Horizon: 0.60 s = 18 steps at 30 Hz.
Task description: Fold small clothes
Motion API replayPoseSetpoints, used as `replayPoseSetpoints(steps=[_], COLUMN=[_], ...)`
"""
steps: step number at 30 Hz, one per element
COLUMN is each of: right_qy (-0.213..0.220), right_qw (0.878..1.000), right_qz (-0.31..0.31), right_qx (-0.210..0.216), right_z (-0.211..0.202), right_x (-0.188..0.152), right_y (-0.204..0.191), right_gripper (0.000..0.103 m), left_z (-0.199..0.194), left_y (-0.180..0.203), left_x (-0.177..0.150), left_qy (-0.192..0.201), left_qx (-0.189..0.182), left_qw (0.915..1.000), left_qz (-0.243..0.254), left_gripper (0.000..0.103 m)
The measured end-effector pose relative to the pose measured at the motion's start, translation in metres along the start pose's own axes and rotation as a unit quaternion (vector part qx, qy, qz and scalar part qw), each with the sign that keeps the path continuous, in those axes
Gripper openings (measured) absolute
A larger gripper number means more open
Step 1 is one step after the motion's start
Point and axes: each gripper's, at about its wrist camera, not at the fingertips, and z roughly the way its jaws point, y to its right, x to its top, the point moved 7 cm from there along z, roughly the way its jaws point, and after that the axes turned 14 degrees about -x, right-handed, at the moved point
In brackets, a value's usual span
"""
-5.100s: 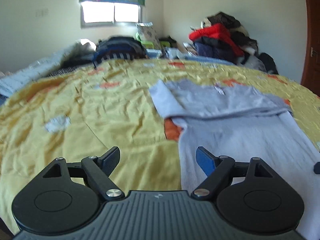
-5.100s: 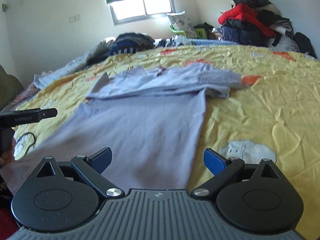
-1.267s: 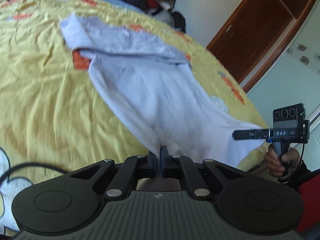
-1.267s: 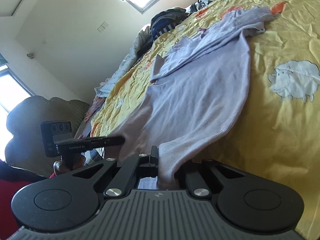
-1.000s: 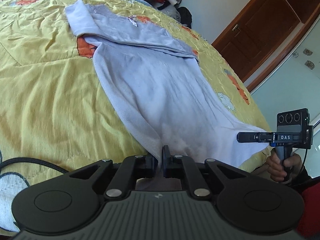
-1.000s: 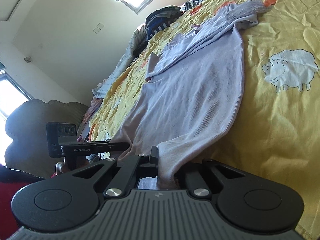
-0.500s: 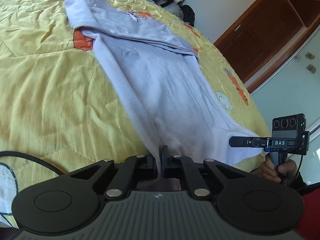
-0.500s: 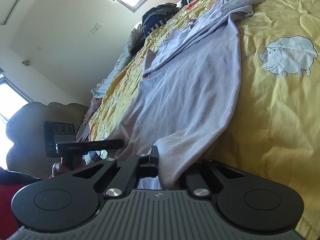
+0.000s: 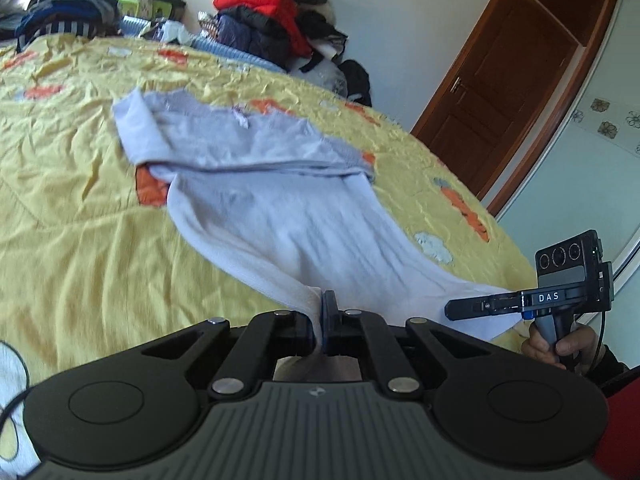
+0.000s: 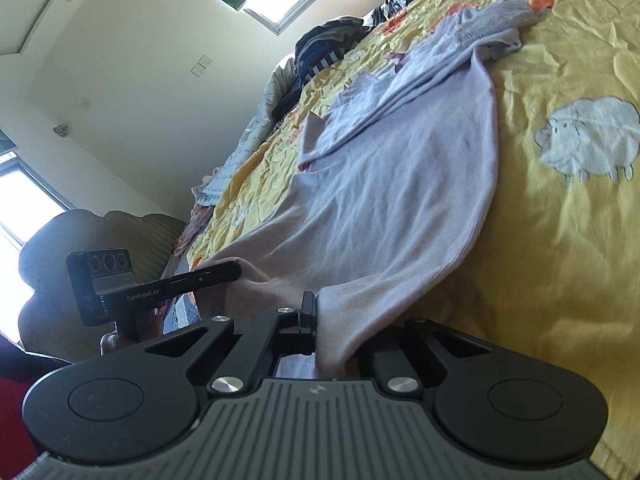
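Garment (image 9: 280, 216): lilac, flat on bed (image 9: 80, 220), hem at near edge.
Left gripper (image 9: 321, 312): jaws clamp one hem corner.
Right gripper (image 10: 316, 316): jaws clamp the other.
Progress: sleeves folded in; lengthwise fold pending.

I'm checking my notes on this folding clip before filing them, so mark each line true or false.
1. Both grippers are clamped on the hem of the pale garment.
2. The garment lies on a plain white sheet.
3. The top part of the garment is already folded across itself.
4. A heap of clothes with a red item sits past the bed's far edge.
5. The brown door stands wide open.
1. True: the left gripper and the right gripper are each shut on a near corner of the pale garment.
2. False: it lies on a yellow bedspread with orange patches and a white sheep.
3. True.
4. True: the heap of clothes.
5. False: the brown door looks closed.
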Motion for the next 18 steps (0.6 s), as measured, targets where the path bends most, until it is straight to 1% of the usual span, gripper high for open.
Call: replayPoseSetpoints(steps=[3,6,14,18], right_qy=[0.015,0.036,0.081,0.097], right_qw=[1.000,0.999,0.996,0.995], right_qz=[0.001,0.009,0.001,0.001], right_qx=[0.011,0.025,0.024,0.021], right_z=[-0.004,-0.010,-0.017,-0.016], right_x=[0.010,0.025,0.066,0.084], right_y=[-0.001,-0.001,-0.001,0.001], right_gripper=[0.007,0.007,0.007,0.007], left_z=[-0.001,-0.001,-0.004,-0.002], left_y=[0.004,0.002,-0.008,-0.011], left_x=[0.013,0.026,0.056,0.068], left_qy=[0.018,0.033,0.076,0.088], left_qx=[-0.010,-0.012,-0.023,-0.025], left_qw=[0.9998,0.9993,0.9969,0.9958], left_qz=[0.009,0.011,-0.005,-0.008], left_gripper=[0.004,0.004,0.004,0.004])
